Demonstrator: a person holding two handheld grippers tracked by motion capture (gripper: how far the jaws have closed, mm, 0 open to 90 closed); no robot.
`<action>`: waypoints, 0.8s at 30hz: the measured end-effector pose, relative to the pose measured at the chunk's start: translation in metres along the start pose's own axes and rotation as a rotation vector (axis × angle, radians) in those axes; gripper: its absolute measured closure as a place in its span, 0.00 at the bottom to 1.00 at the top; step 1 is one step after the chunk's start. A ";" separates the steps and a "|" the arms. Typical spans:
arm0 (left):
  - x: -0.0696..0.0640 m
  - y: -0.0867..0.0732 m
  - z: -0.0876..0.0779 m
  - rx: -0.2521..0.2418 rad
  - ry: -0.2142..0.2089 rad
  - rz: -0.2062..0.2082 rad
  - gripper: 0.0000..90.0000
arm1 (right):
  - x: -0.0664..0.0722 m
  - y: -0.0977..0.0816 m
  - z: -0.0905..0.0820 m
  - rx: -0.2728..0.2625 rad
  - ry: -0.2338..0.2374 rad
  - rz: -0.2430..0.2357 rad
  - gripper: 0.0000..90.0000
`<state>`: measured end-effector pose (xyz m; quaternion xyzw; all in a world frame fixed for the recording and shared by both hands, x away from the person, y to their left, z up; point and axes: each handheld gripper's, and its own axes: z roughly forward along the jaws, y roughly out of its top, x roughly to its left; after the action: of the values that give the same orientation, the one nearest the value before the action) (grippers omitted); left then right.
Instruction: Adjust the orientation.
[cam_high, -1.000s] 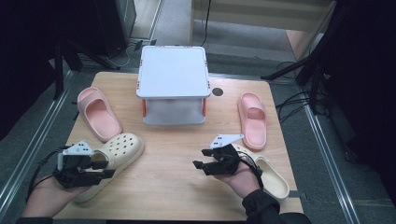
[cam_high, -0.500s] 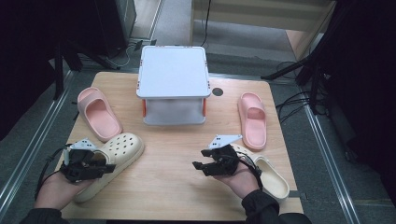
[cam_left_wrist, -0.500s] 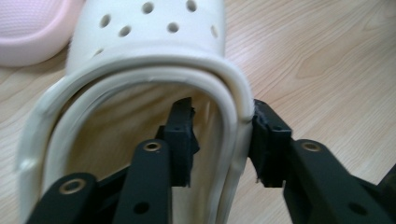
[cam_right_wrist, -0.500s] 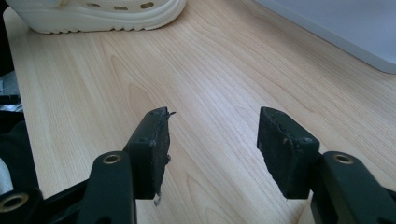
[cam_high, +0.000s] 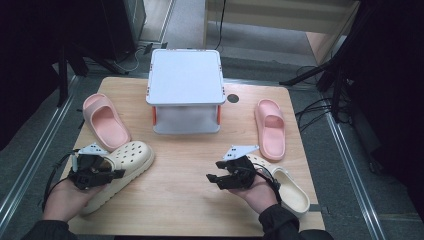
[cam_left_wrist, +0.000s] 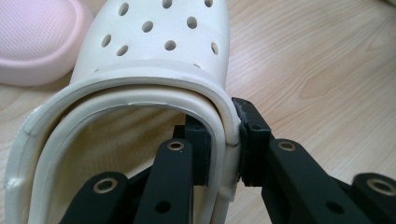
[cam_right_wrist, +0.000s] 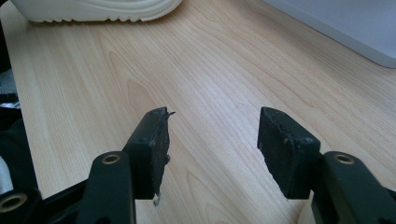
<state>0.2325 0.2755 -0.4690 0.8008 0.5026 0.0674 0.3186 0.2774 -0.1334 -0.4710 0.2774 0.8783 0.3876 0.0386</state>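
A cream clog with holes in its toe lies at the table's front left. My left gripper has just been closing on it, and in the left gripper view my left gripper pinches the clog's side wall by the rim, one pad inside and one outside. The second cream clog lies at the front right, partly under the person's right hand. My right gripper hovers over bare wood left of that clog, and in its own view the right gripper stands open with nothing between the pads.
A white box-like stand sits at the middle back of the wooden table. One pink slide lies at the left beside the held clog, another pink slide at the right. The floor drops away past the table's edges.
The left gripper has moved a little onto the clog's side and its jaws have closed on the wall. The right gripper has kept still.
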 end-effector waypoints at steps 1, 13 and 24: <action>-0.001 0.002 -0.002 -0.006 -0.001 0.000 0.86 | 0.000 0.000 0.000 -0.001 0.000 0.003 0.49; -0.038 0.037 0.010 -0.024 -0.052 0.077 0.86 | 0.000 0.001 -0.003 -0.030 -0.004 -0.004 0.50; -0.083 0.070 0.049 0.020 -0.097 0.155 0.86 | 0.000 0.000 -0.007 -0.053 -0.008 -0.002 0.51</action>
<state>0.2665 0.1633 -0.4496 0.8428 0.4237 0.0478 0.3285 0.2757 -0.1377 -0.4664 0.2767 0.8679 0.4095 0.0498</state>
